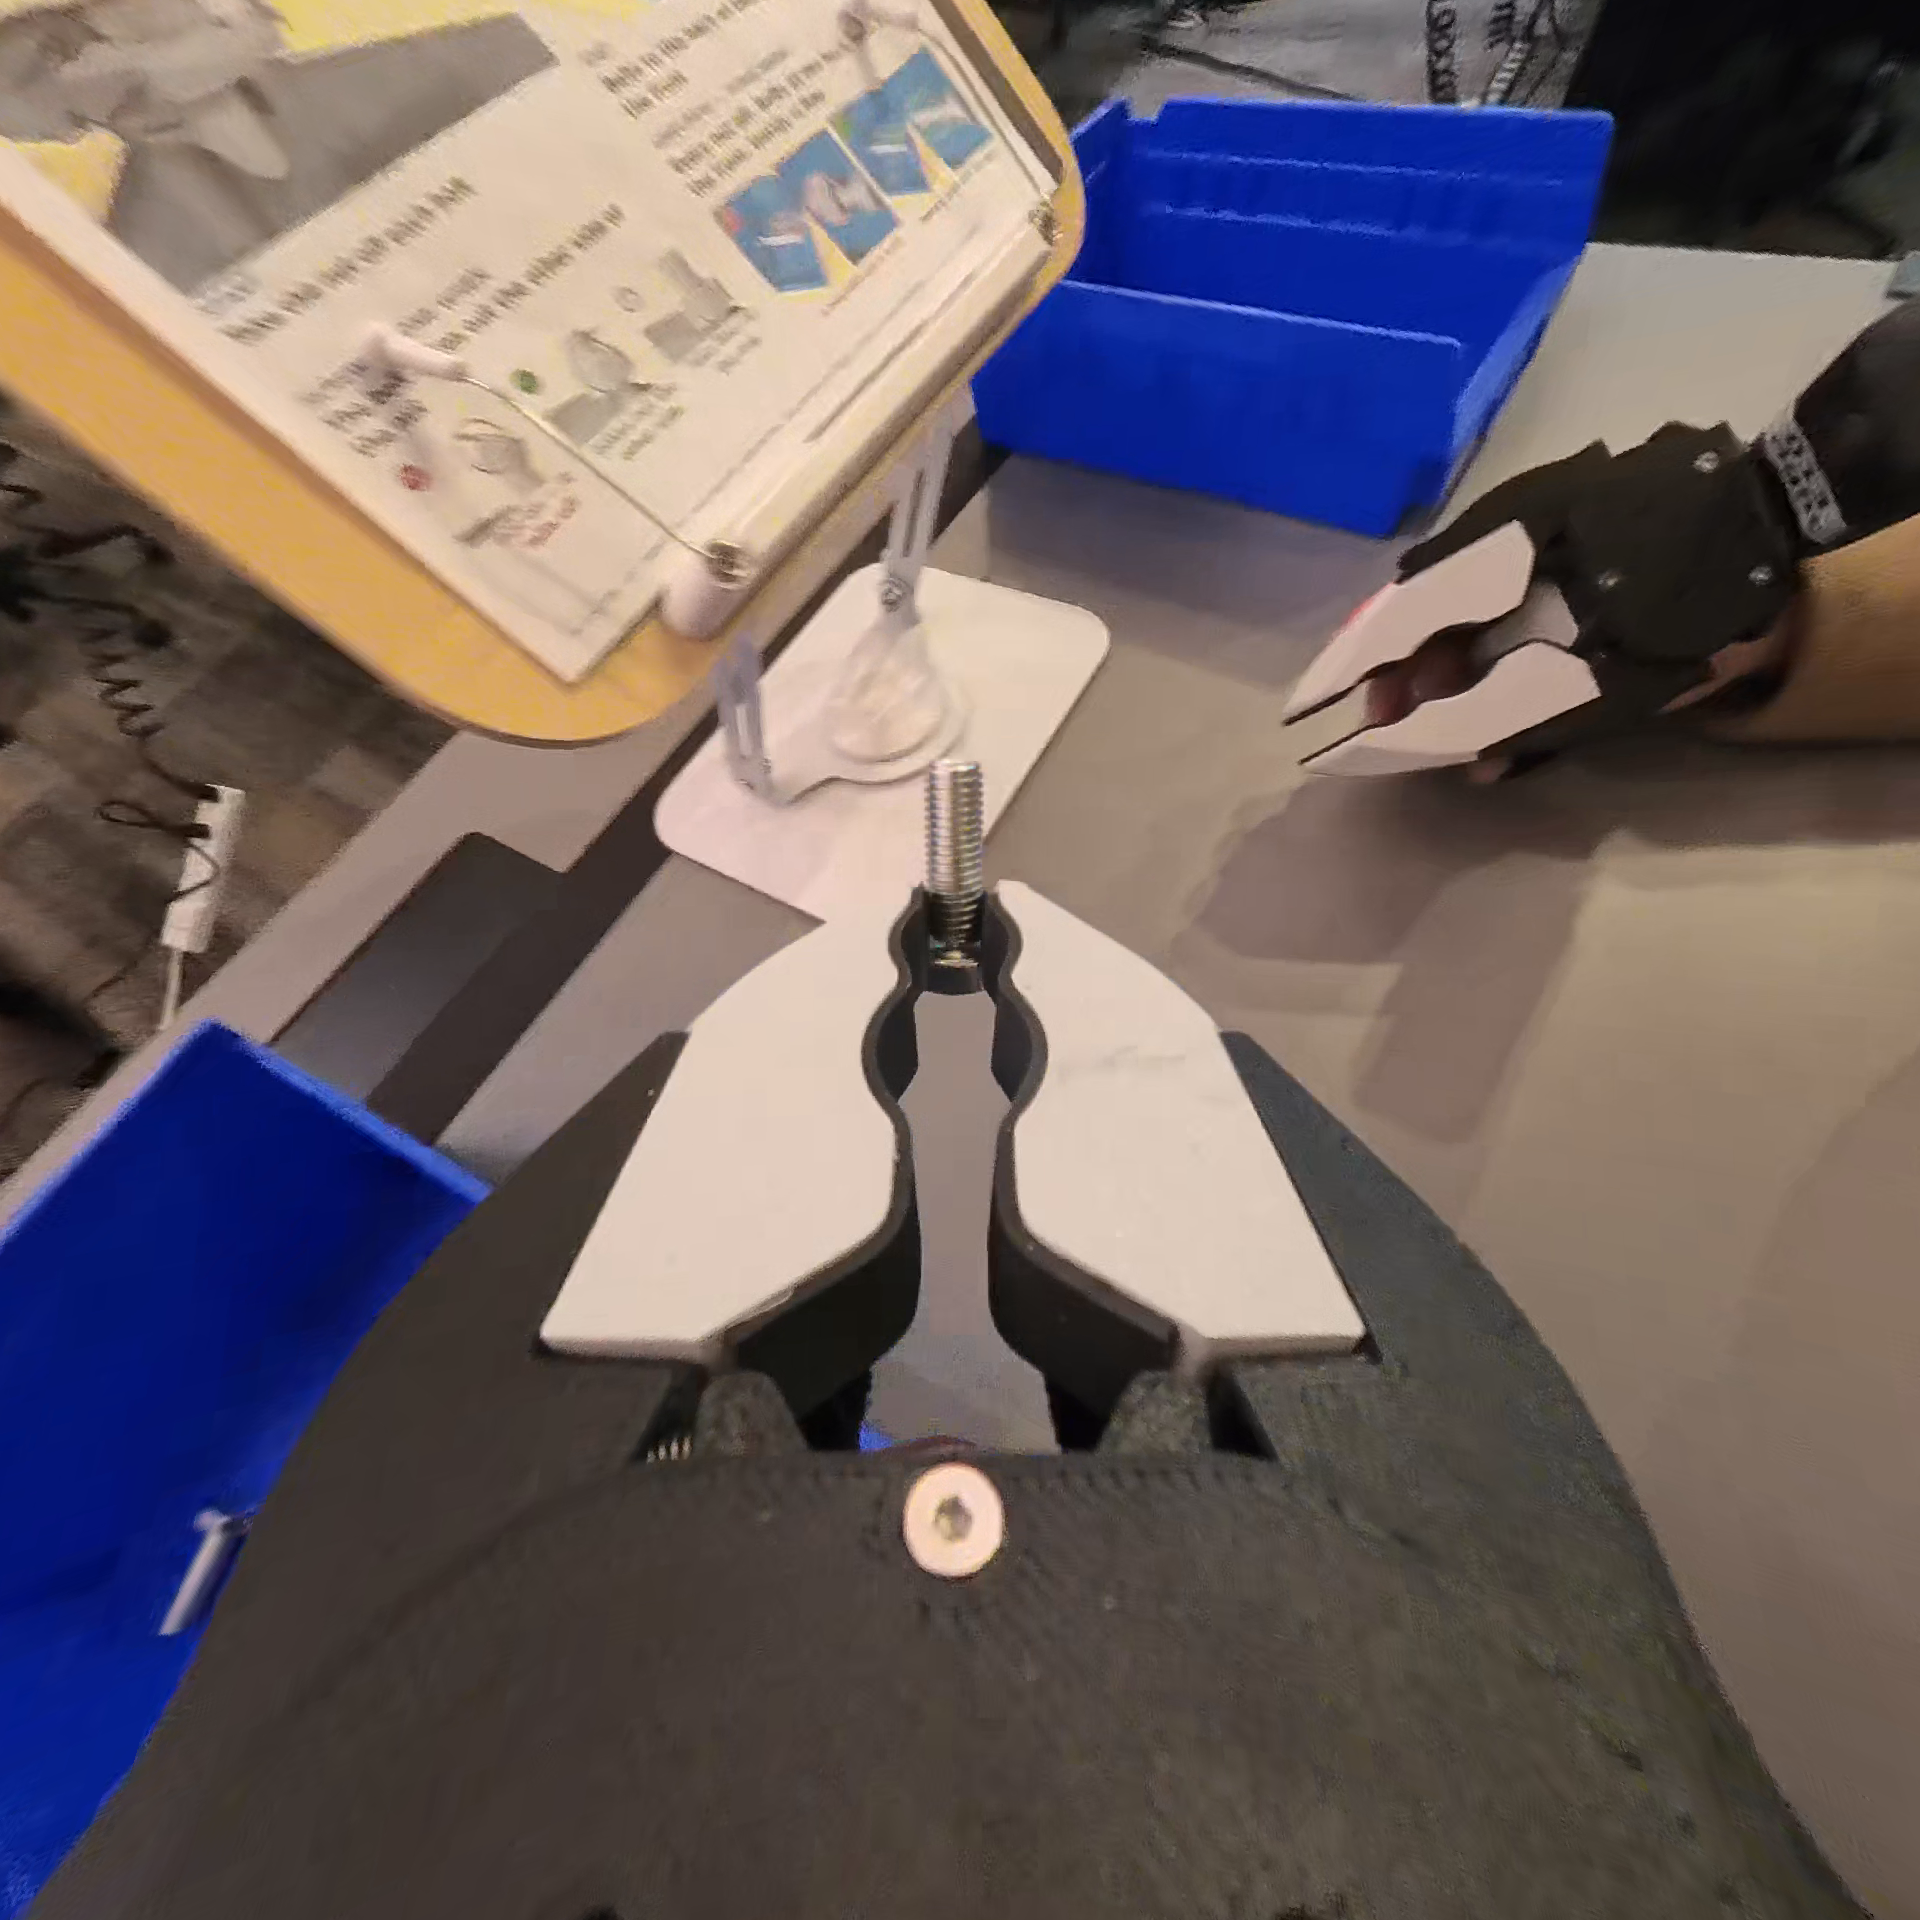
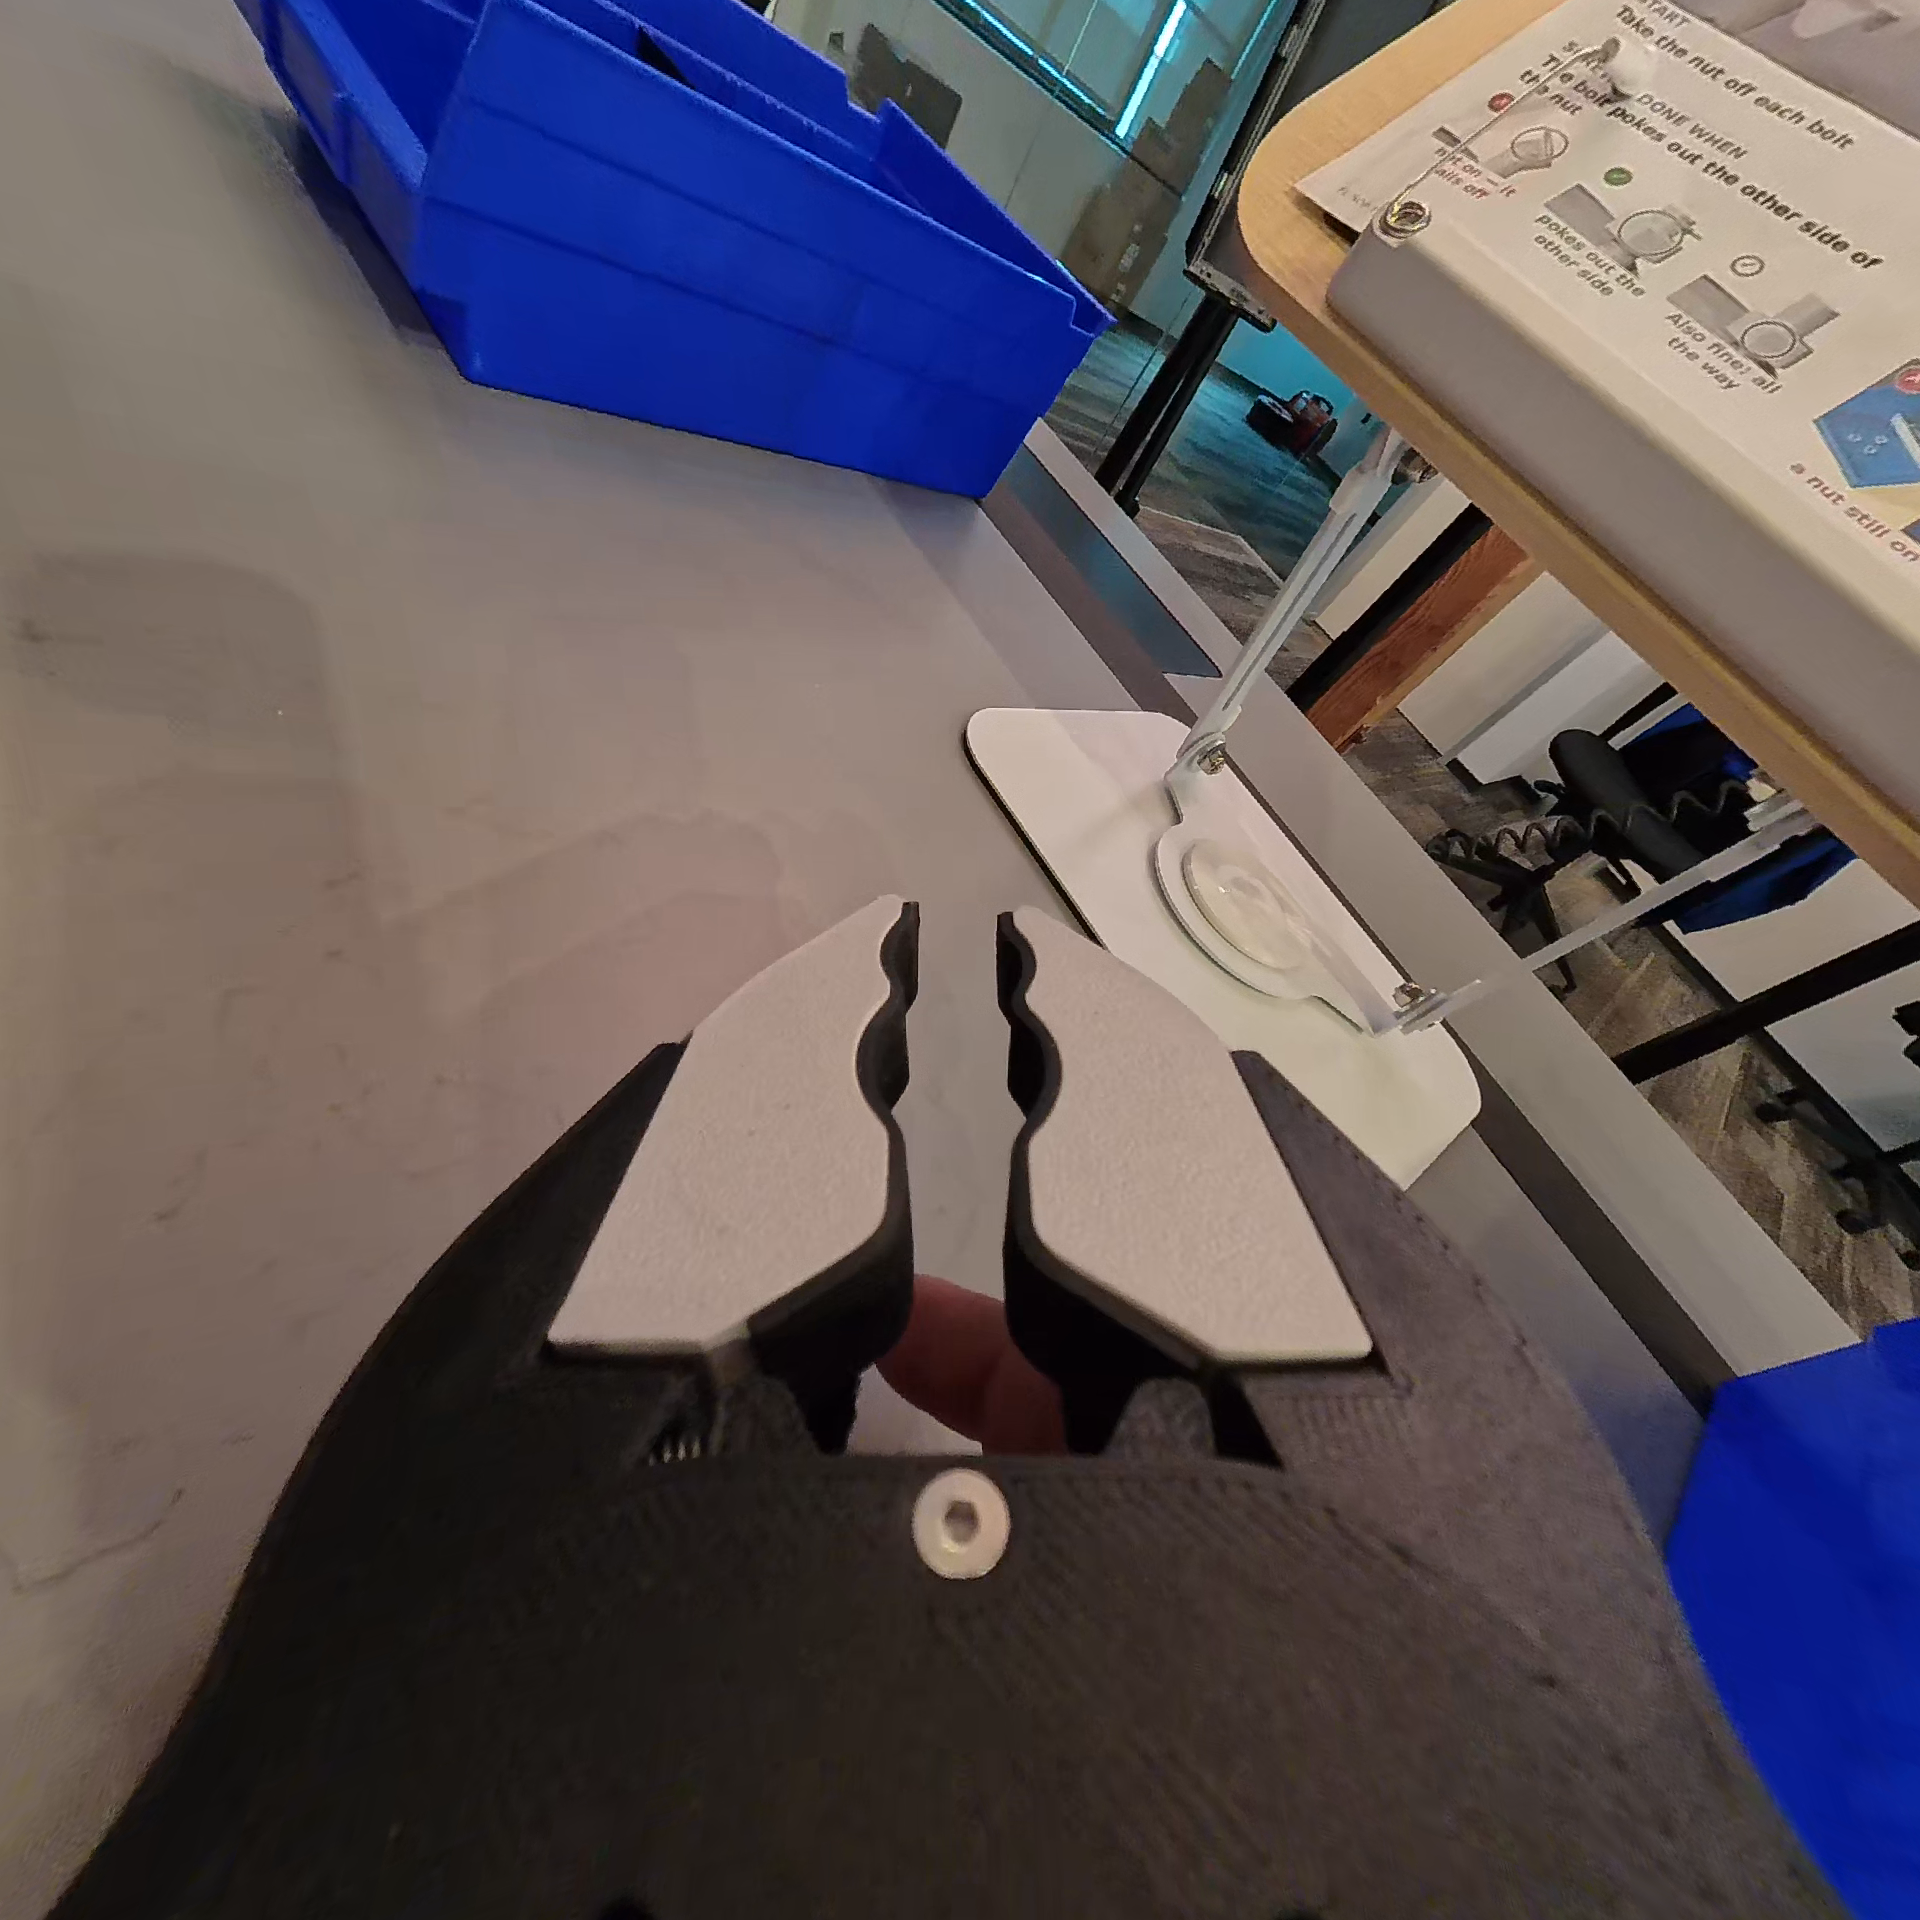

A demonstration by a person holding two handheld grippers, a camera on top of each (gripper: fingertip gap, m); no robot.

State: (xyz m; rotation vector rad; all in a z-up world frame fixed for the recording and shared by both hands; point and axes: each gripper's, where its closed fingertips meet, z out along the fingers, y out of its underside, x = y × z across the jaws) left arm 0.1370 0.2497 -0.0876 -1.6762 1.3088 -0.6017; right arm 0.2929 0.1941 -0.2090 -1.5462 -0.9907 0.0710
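Left wrist view: your left gripper (image 1: 956,925) fingers pinch a threaded bolt (image 1: 954,831) above the grey tabletop (image 1: 1558,1039). Your right gripper (image 2: 958,925) fingers stand slightly parted, holding nothing.

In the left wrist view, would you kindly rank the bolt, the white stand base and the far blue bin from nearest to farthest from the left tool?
1. Bolt: clamped at the left tool's tips.
2. White stand base: just beyond, on the table.
3. Far blue bin: farthest, up right.
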